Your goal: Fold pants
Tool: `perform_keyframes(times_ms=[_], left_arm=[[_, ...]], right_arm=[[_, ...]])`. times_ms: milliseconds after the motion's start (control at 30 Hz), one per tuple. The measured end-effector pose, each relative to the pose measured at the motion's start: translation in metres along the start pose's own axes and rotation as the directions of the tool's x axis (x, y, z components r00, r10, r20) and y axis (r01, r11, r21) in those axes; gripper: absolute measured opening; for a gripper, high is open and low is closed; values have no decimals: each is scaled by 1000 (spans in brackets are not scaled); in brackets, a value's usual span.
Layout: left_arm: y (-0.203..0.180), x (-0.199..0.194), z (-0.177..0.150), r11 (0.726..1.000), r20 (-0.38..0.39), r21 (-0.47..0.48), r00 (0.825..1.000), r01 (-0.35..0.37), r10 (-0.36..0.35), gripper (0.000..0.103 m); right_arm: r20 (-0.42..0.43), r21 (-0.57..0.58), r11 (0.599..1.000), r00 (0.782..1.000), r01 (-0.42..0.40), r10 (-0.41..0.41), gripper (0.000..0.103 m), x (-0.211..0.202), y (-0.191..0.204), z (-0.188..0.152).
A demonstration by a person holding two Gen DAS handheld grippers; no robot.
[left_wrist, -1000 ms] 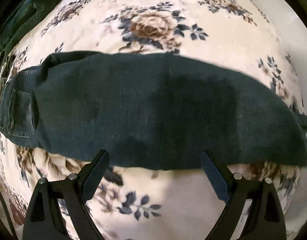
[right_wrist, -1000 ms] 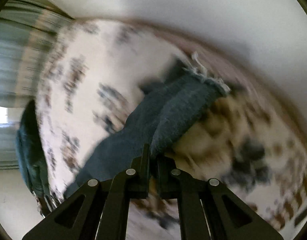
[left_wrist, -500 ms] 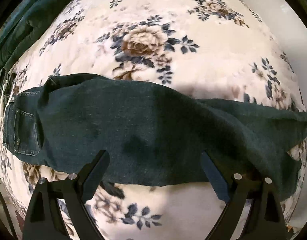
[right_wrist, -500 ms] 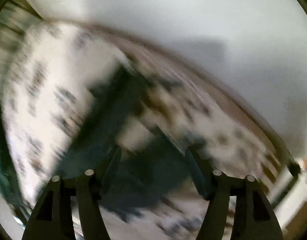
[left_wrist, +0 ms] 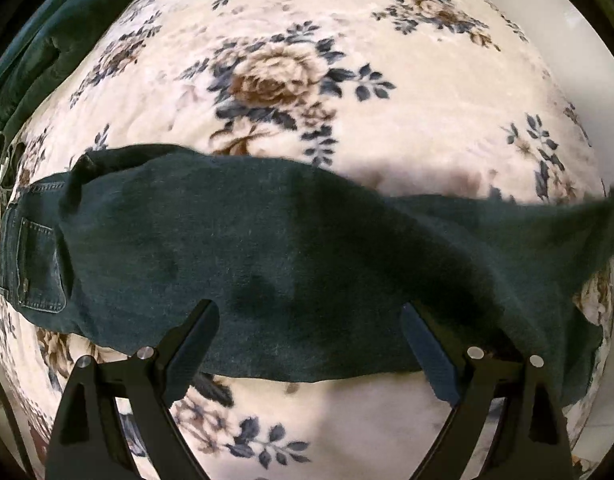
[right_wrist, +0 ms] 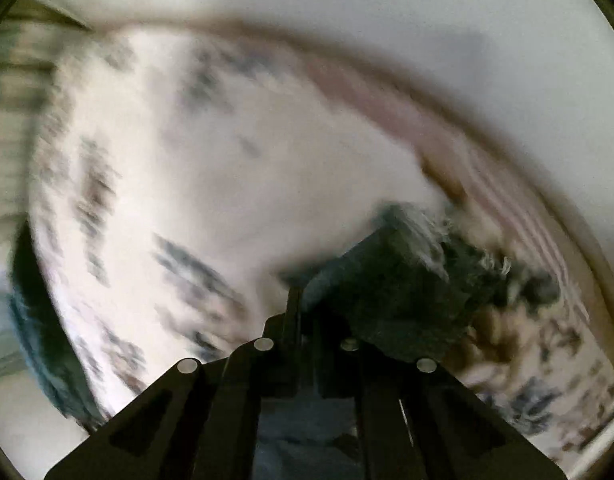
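The dark denim pants (left_wrist: 267, 248) lie across a floral fleece blanket (left_wrist: 291, 72), back pocket (left_wrist: 39, 264) at the left. The left gripper (left_wrist: 311, 344) points steeply down over their near edge, jaws wide, holding nothing. The right gripper (right_wrist: 307, 312) is clamped tight on the frayed leg hem (right_wrist: 407, 280), amid blur.

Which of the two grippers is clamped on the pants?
The right gripper: jaws shut on the frayed hem of the pants. The left gripper hangs wide open above them.
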State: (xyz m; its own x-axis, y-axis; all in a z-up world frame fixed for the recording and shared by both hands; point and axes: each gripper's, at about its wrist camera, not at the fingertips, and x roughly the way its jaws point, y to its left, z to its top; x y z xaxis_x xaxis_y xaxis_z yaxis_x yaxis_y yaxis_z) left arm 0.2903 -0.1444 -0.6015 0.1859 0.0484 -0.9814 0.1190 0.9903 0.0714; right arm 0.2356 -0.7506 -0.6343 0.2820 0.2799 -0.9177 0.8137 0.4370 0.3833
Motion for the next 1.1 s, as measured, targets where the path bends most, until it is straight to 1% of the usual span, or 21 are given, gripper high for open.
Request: perform_keyframes(times_ms=[33, 67, 167, 200, 233, 300, 367, 433, 500, 600, 633, 667, 700, 733, 767, 800, 867, 933, 967, 1033, 1100], left_arm=[[2, 2, 0, 1000, -7, -7, 1000, 2, -2, 93], [3, 4, 1, 1000, -13, -15, 1000, 1, -1, 93], [8, 3, 2, 999, -12, -32, 1000, 5, -6, 93], [10, 0, 1, 999, -4, -33, 1000, 7, -7, 93], [11, -2, 1, 1000, 7, -29, 1000, 3, -3, 93], [11, -5, -1, 1000, 19, -21, 1000, -3, 3, 93], [12, -5, -4, 1000, 18, -23, 1000, 5, -4, 93], [11, -4, -10, 1000, 7, -26, 1000, 14, -14, 93], [9, -3, -16, 1000, -4, -18, 1000, 15, -16, 93], [5, 1, -25, 1000, -23, -3, 1000, 14, -14, 93], [5, 2, -27, 1000, -27, 3, 1000, 13, -13, 93], [4, 4, -30, 1000, -33, 12, 999, 8, -7, 93], [5, 4, -31, 1000, -33, 16, 999, 5, -4, 93], [6, 3, -33, 1000, -30, 18, 1000, 0, 0, 93], [7, 2, -33, 1000, -27, 18, 1000, -2, 3, 93], [9, 1, -34, 1000, -23, 18, 1000, -6, 6, 93], [13, -1, -34, 1000, -18, 12, 1000, -12, 12, 93], [16, -3, -34, 1000, -14, 3, 1000, -13, 13, 93], [18, -4, -34, 1000, -12, -2, 1000, -14, 14, 93], [19, -5, -33, 1000, -14, -17, 1000, -8, 8, 93], [22, -6, -32, 999, -15, -40, 1000, 5, -6, 93]], right_arm=[[24, 13, 998, 998, -56, 56, 5, 1, 5, 8], [4, 16, 997, 998, -69, 69, 5, 9, 6, 13], [-148, -29, 995, 985, -92, 86, 13, 50, 14, 23], [-171, -71, 992, 981, -107, 94, 25, 51, 20, 21], [-160, -123, 984, 981, -130, 109, 51, 43, 26, 16], [-93, -219, 968, 990, -126, 108, 80, 9, 29, -5], [-21, -256, 965, 998, -57, 54, 80, -24, 12, -32], [-9, -233, 972, 999, 36, -39, 80, -37, -20, -61], [-58, -166, 970, 980, 180, -191, 80, -31, -70, -89], [-140, -65, 961, 951, 268, -274, 80, -6, -142, -122], [-168, -48, 961, 946, 272, -276, 80, 6, -158, -130], [-191, -21, 969, 951, 245, -245, 79, 17, -170, -135], [-173, -18, 974, 959, 226, -225, 73, 19, -170, -138], [-139, -51, 973, 963, 226, -231, 53, 17, -163, -141], [-108, -114, 962, 959, 250, -262, 37, 12, -151, -143], [-76, -162, 950, 957, 266, -281, 3, 5, -137, -145], [29, -213, 951, 974, 226, -225, 4, -32, -108, -143], [143, -263, 943, 975, 205, -172, 4, -73, -78, -135], [211, -298, 936, 969, 188, -127, 4, -99, -59, -129], [306, -369, 905, 947, 213, -99, 4, -132, -26, -109], [366, -428, 867, 926, 256, -92, 4, -144, 4, -83]])
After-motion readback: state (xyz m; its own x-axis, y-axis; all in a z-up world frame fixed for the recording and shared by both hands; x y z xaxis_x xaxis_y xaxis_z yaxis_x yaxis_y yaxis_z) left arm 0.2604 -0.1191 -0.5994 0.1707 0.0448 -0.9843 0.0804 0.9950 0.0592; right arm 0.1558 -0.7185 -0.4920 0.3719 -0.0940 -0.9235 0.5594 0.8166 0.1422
